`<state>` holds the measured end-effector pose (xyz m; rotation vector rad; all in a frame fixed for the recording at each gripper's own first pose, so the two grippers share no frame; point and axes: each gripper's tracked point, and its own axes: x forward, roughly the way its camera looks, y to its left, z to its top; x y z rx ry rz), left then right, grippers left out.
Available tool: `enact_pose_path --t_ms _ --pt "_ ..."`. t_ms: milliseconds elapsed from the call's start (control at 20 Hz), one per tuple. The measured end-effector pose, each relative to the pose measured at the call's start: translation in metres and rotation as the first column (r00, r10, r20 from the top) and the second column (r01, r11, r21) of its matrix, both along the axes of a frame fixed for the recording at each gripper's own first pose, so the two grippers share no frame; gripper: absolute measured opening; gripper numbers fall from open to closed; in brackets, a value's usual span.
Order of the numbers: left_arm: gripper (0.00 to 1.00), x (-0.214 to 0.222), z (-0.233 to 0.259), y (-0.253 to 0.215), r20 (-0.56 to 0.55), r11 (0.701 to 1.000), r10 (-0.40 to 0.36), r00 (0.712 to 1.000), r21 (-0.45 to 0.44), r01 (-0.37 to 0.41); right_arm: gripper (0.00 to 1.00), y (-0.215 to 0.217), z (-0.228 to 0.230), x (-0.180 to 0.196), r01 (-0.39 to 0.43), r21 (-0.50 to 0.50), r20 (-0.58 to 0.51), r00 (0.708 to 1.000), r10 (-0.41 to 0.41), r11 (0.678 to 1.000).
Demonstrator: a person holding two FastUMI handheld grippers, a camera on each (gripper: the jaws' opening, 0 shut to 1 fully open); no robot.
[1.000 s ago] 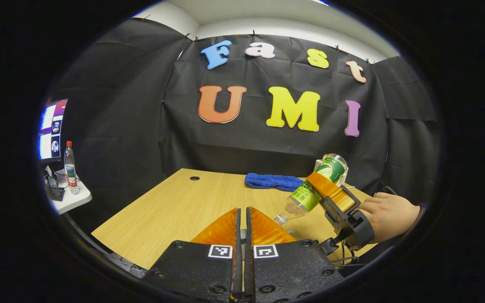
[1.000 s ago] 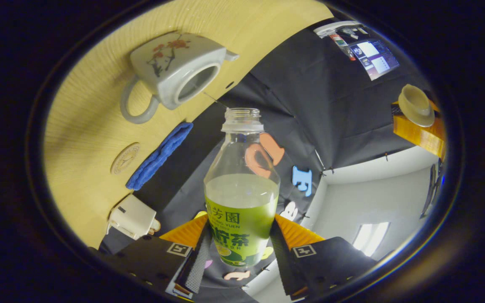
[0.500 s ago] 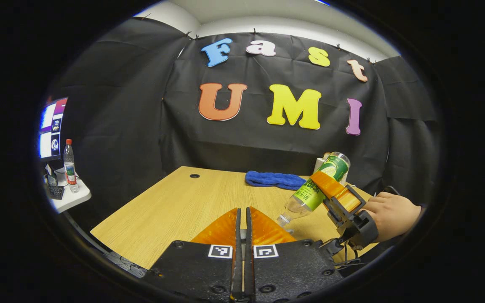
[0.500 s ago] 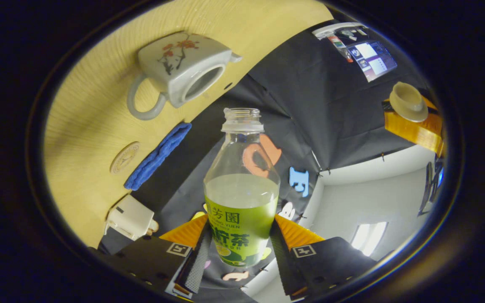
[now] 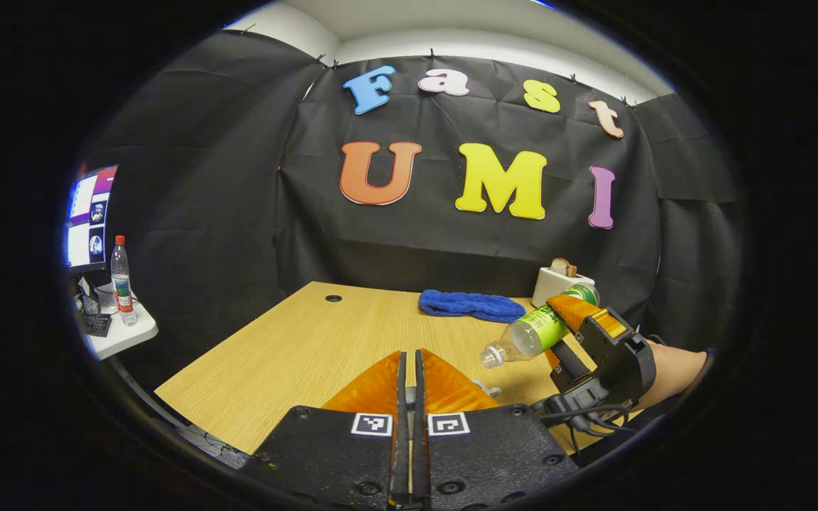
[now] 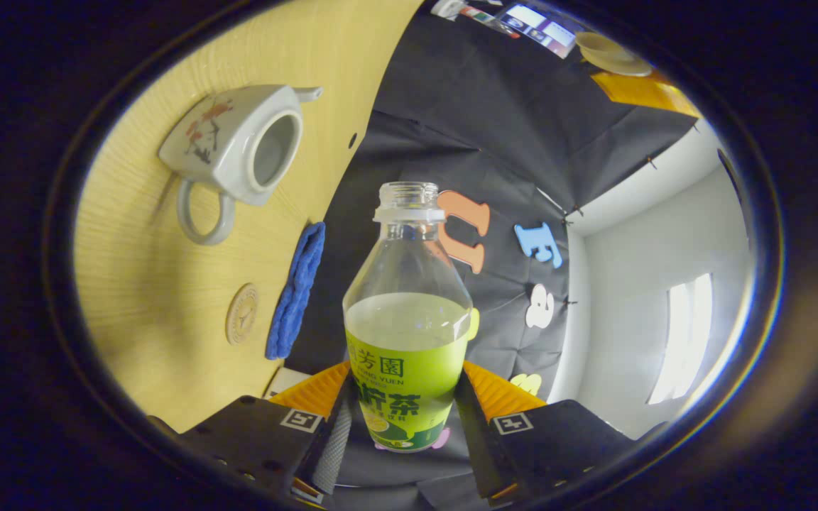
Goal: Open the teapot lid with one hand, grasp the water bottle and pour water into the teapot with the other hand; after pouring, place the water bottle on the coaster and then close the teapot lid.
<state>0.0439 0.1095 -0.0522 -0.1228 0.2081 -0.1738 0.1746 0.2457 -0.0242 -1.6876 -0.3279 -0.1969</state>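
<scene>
Lid (image 6: 611, 57): off, pinched in left claw (image 5: 410, 380).
Right claw (image 6: 402, 411): clamped on water bottle (image 6: 407, 333), tilted.
Left: coaster (image 6: 241, 314), closing teapot (image 6: 235, 152).

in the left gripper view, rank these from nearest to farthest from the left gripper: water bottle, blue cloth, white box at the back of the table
1. The water bottle, nearest, tilted in the air just right of the left gripper.
2. The blue cloth, farther back on the table, right of centre.
3. The white box, farthest, at the table's back right edge by the booth wall.
</scene>
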Motion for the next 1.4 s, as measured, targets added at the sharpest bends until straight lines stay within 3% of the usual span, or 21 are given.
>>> enact_pose_path --t_ms 150,300,500,650,900,1050,1100,1250,1400 --pt "0.04 0.001 0.0 0.002 0.0 1.0 0.008 1.0 -0.005 -0.008 0.72 -0.008 -0.024 0.001 -0.001 0.207 -0.125 0.992 0.027 0.978" --pt "0.04 -0.001 0.001 0.002 -0.003 1.0 0.004 1.0 -0.009 -0.004 0.75 -0.018 -0.052 0.005 0.072 0.411 -0.274 0.96 0.048 0.909" --pt "0.04 -0.002 0.008 0.001 0.016 1.0 -0.003 1.0 -0.023 0.003 0.72 -0.022 -0.052 0.011 0.106 0.631 -0.322 0.937 0.135 0.769" --pt "0.04 0.0 0.005 -0.003 0.008 0.999 -0.012 1.0 -0.039 0.012 0.74 -0.028 -0.042 0.019 0.123 0.742 -0.319 0.93 0.185 0.659" --pt "0.04 -0.002 0.004 -0.004 0.002 1.0 -0.003 1.0 -0.002 0.003 0.72 -0.047 -0.029 0.044 0.161 0.887 -0.293 0.921 0.258 0.433" --pt "0.05 -0.005 0.011 -0.011 0.021 1.0 -0.006 1.0 0.009 0.006 0.72 -0.046 -0.015 0.067 0.173 0.96 -0.243 0.905 0.349 0.219" --pt "0.05 -0.005 0.014 -0.013 0.032 1.0 -0.007 0.999 0.01 0.007 0.72 -0.042 -0.015 0.075 0.183 0.97 -0.232 0.894 0.384 0.161" --pt "0.05 -0.005 0.021 -0.02 0.062 1.0 -0.015 0.998 -0.003 0.015 0.72 -0.035 -0.023 0.098 0.244 0.969 -0.233 0.861 0.453 0.034" --pt "0.05 -0.001 0.016 -0.022 0.054 1.0 -0.019 0.998 0.014 0.019 0.72 -0.034 -0.031 0.133 0.293 0.951 -0.212 0.845 0.49 -0.094"
